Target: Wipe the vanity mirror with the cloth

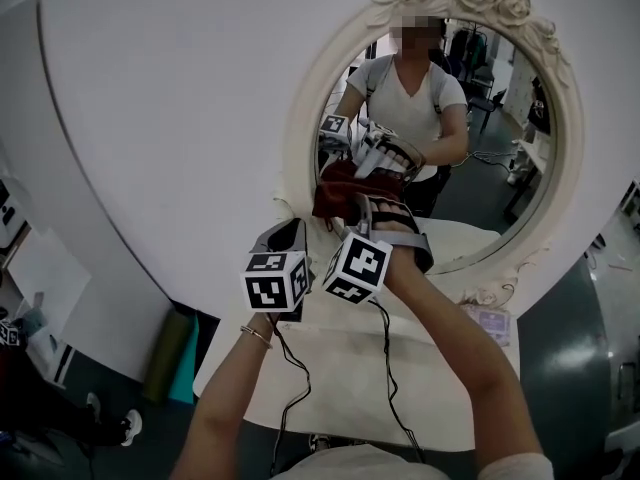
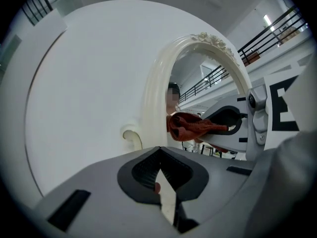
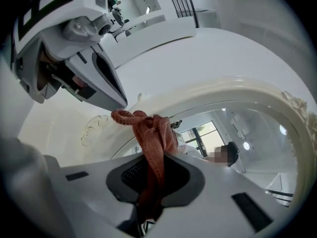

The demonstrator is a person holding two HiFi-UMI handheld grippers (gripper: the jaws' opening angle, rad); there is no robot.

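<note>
Two forearms are showing at the bottom of the head view, each hand holding a gripper above a white table (image 1: pixel 440 363). A thin bracelet (image 1: pixel 256 335) is sitting on the left wrist.

The left gripper (image 1: pixel 291 232) is hanging just beside the right one, on its left and a little lower. In the left gripper view, the left gripper (image 2: pixel 159 149) is keeping its dark-padded jaws pressed together at the tips, with nothing between them. The right gripper (image 1: pixel 364 206) is pinching a rust-red cloth (image 1: pixel 335 196). In the right gripper view, the cloth (image 3: pixel 153 138) is running down as a strand between the pads of the right gripper (image 3: pixel 148 163) and bunching up in folds beyond the tips.

Beyond the jaws, the cloth is sitting at the lower left of the vanity mirror (image 1: pixel 300 118). As far as the head view shows, it is lying against the glass just inside the cream frame (image 3: pixel 223 90). Whether it is truly touching the glass, I cannot tell. The left gripper's tips are pointing at the left side of the frame, just beside the cloth.

Farther back, the oval mirror is standing upright on the far part of the table, with carved roses crowning its top. A plain white wall (image 1: pixel 180 98) is rising behind it. The glass is reflecting a person in a white top, both grippers and the red cloth.
</note>
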